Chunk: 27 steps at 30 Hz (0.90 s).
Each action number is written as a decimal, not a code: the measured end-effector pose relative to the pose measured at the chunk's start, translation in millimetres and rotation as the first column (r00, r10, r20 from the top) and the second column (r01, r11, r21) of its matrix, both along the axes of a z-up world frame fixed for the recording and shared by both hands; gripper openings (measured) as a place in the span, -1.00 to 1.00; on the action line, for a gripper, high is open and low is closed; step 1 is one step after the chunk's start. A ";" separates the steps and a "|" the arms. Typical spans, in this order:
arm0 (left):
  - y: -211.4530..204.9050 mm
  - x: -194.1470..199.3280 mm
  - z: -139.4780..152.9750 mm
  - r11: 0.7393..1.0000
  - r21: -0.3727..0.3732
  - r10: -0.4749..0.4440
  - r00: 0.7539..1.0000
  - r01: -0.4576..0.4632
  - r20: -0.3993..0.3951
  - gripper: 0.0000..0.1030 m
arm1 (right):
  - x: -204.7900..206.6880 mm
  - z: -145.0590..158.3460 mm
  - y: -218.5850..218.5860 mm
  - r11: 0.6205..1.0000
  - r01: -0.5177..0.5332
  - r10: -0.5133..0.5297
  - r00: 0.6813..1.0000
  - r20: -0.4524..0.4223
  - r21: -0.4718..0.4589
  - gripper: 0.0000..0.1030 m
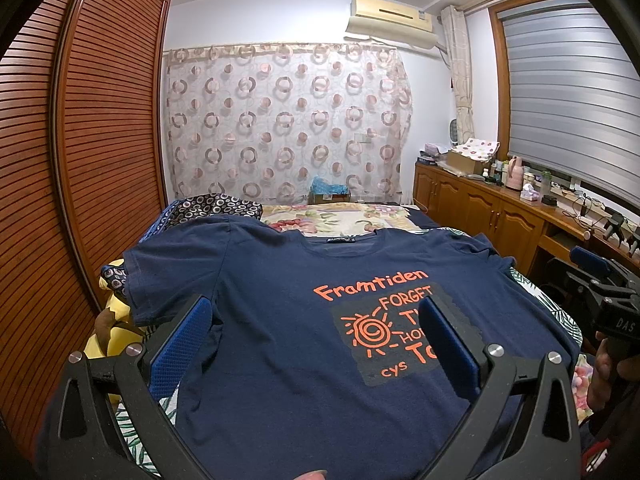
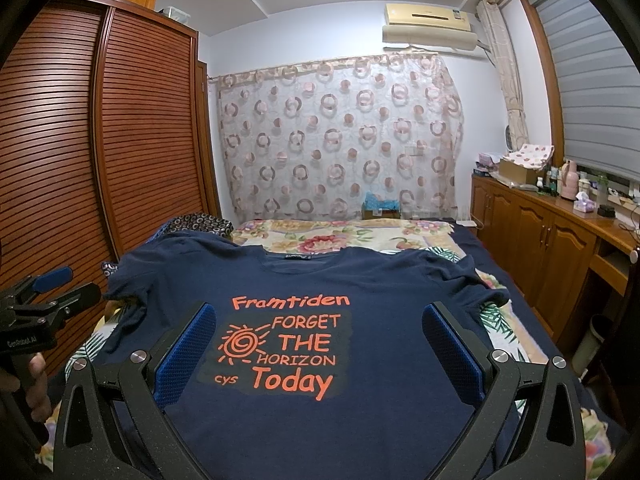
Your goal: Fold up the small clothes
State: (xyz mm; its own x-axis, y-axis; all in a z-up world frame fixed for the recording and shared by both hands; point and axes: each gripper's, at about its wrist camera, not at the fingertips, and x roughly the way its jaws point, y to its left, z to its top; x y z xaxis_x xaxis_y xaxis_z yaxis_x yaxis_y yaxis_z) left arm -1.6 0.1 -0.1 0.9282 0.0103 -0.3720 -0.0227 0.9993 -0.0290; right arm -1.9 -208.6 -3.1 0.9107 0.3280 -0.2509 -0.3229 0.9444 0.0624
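Navy T-shirt (image 2: pixel 372 284) flat on floral bedspread (image 2: pixel 320 234), wardrobe (image 2: pixel 80 140) beside

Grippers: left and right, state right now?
Left gripper: open, holding nothing, above the navy printed T-shirt.
Right gripper: open, holding nothing, above the same shirt.

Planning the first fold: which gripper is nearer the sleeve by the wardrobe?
Left. The left gripper hovers just inside that sleeve; the right gripper is centred over the print, farther off.
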 end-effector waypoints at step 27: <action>23.0 4.4 -26.4 1.000 -0.012 0.024 0.998 -0.025 -0.066 1.00 | 15.3 -7.4 10.1 0.997 -0.074 0.074 0.997 -0.026 0.001 1.00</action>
